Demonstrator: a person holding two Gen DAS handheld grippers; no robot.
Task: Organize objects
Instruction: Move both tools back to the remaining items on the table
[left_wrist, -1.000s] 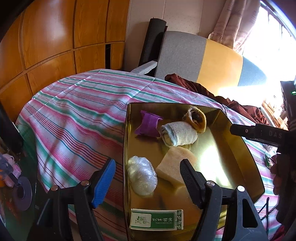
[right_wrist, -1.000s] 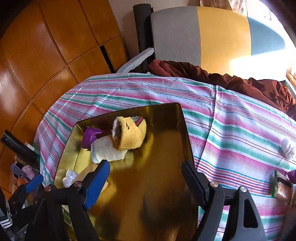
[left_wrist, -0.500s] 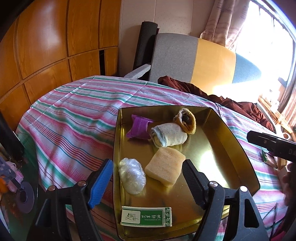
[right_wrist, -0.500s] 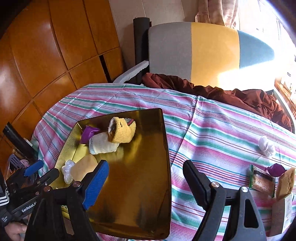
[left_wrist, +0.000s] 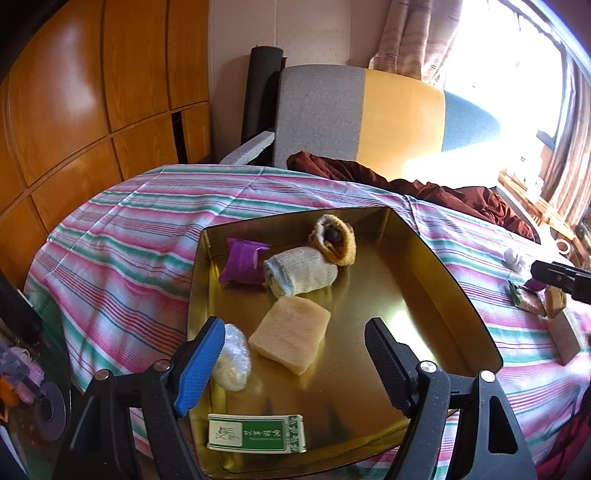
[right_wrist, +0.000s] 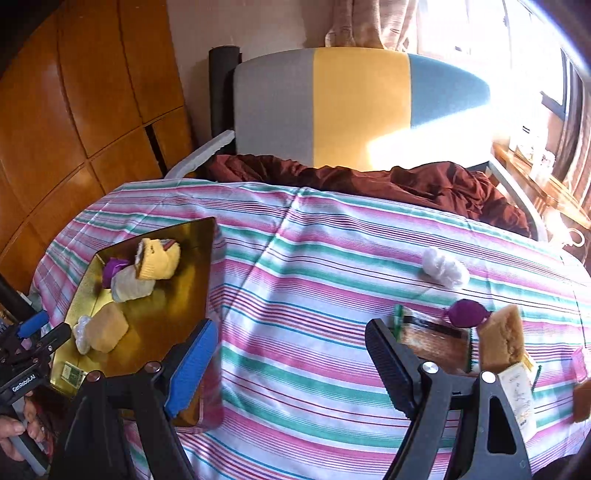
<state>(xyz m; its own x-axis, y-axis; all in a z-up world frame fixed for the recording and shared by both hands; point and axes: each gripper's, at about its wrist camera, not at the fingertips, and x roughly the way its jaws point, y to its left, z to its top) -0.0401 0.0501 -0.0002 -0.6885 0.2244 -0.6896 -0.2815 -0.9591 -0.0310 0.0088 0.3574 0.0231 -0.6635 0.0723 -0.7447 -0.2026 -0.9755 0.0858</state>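
A home living room: a colour-blocked sofa (right_wrist: 362, 107) behind the striped-cloth counter (right_wrist: 332, 295), wood-panelled cabinets (left_wrist: 92, 92) left, curtained window (left_wrist: 569, 110) right.

Left wrist view: sits behind the left hand-held gripper (left_wrist: 293, 360), angled down and forward, close above the near half of the gold tray (left_wrist: 424, 258).
Right wrist view: sits behind the right hand-held gripper (right_wrist: 291, 360), angled down likewise, to the right of the gold tray (right_wrist: 184, 295), over the striped cloth (right_wrist: 314, 295).
Shared: the tray, the cloth around it, the grey-yellow-blue chair back (left_wrist: 369, 110) beyond the tray.
Cross-sight: each view catches the other gripper at its edge.
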